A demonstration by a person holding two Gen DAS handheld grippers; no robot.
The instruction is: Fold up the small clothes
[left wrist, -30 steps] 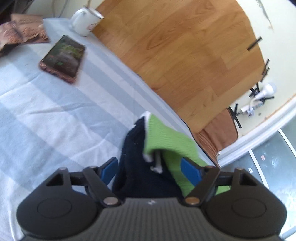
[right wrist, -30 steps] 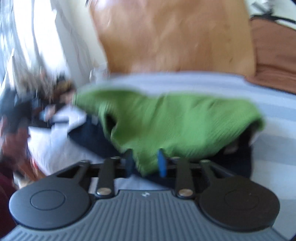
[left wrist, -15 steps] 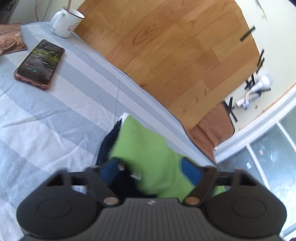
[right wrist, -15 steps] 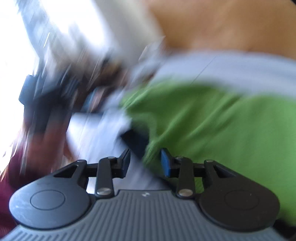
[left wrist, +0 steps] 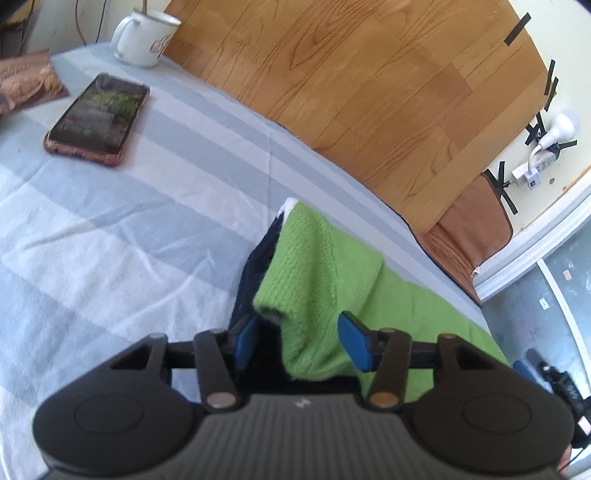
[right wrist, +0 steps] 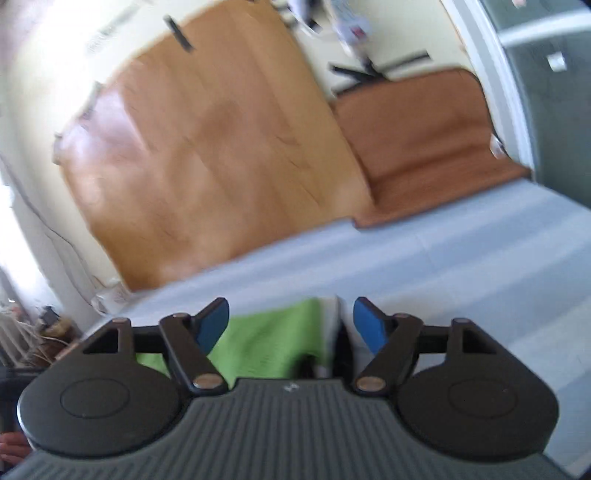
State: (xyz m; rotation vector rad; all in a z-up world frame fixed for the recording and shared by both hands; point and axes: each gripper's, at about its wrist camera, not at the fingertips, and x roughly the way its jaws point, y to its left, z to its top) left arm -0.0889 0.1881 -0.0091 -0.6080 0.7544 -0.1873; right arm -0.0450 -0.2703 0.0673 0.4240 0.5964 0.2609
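Left-wrist view shows the left gripper (left wrist: 301, 341) low over a striped cloth (left wrist: 110, 229); its jaws have just been closing, and a fold of the green knit (left wrist: 317, 266) hangs between them; whether the blue pads (left wrist: 354, 339) press it cannot be told. Under the knit lies a navy garment (left wrist: 255, 273), both near the cloth's far edge by the wood floor (left wrist: 351, 74). A phone (left wrist: 98, 118) lies toward the far left corner, a mug (left wrist: 142, 35) at the edge beyond it. Right-wrist view, blurred, shows the right gripper (right wrist: 290, 325) with jaws apart, having just been opening; the knit (right wrist: 273, 336) lies below them, not gripped.
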